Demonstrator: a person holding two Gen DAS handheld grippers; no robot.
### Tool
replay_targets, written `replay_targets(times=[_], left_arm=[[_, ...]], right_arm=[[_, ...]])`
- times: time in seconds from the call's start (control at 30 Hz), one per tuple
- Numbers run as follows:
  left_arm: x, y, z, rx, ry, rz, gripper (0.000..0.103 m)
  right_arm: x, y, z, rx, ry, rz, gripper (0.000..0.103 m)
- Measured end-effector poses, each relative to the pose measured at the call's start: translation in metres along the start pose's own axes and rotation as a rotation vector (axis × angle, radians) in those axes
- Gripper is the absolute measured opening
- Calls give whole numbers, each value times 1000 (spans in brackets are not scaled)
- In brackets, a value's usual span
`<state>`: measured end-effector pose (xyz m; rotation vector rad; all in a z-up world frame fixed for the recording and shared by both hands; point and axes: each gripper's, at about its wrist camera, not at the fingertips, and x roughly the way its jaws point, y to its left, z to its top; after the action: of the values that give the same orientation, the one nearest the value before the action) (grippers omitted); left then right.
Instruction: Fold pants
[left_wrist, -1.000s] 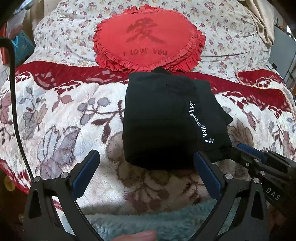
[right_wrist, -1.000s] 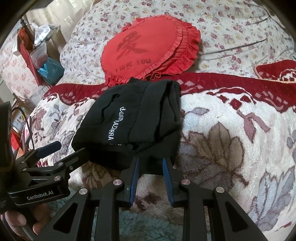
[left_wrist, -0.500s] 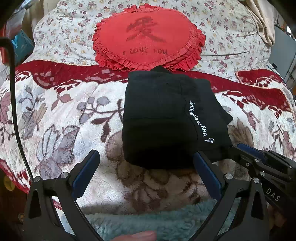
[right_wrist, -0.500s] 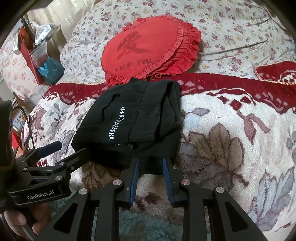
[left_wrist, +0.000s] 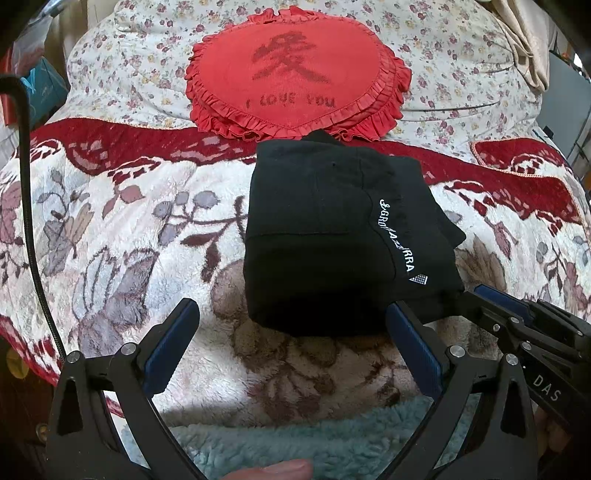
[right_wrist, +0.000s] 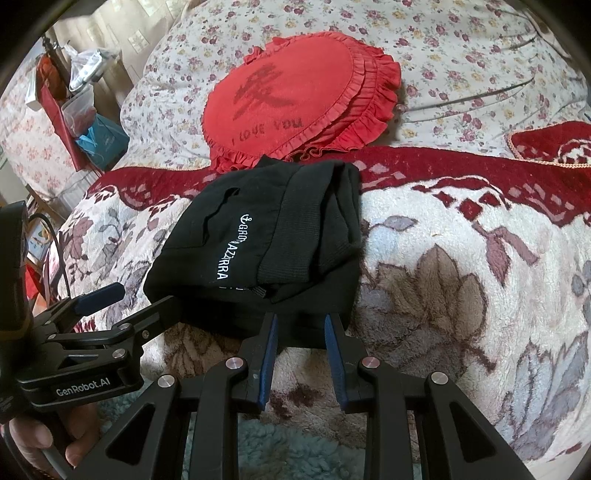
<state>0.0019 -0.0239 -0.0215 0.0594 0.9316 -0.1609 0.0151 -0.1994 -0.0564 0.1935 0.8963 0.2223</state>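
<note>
folded black pants (left_wrist: 332, 240) lie just ahead of the gaping left gripper (left_wrist: 291, 317) and the narrowly parted, empty right gripper (right_wrist: 300, 323).

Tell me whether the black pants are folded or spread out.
Folded: the black pants lie as a compact stacked bundle on the floral blanket, layers visible at one edge.

Black pants (left_wrist: 325, 236) sit folded into a compact, roughly square bundle, several layers thick, lying flat on the bed in front of me. White script lettering runs along a curved seam on the top layer, ending in a small white triangle mark. Ribbed cuff layers stack along one side. Far edge just reaches the frill of the red cushion; near edge sits just off my fingertips.
</note>
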Motion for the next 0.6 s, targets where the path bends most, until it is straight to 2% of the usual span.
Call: replay_targets(times=[0.6], left_arm=[[1,2,0,1,3,-5,101]], right_arm=[[0,-1,0,-1,0,2,25]])
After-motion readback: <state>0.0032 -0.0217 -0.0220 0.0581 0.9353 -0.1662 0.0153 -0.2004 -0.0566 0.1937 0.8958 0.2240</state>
